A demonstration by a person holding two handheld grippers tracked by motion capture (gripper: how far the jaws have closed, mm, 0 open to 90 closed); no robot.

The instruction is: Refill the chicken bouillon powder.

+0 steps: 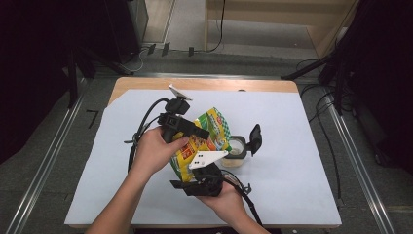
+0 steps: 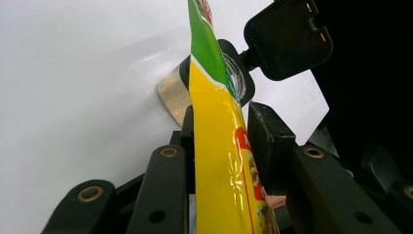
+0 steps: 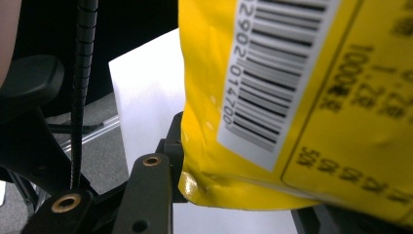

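Note:
A yellow and green snack bag (image 1: 212,131) is held up above the table between both grippers. My left gripper (image 1: 198,132) comes in from the left and is shut on the bag's upper part; in the left gripper view the bag (image 2: 214,146) stands edge-on between the black pads (image 2: 265,141). My right gripper (image 1: 195,176) is shut on the bag's bottom edge from below, where the barcode side of the bag (image 3: 292,97) hides the right jaw. Just behind the bag stands a small clear jar (image 1: 236,152) with its black flip lid (image 1: 254,139) open.
A white sheet (image 1: 292,146) covers the wooden table (image 1: 204,84). Black cables trail from both grippers across the sheet. Metal floor rails run along both sides of the table, and dark equipment stands at the far left and right.

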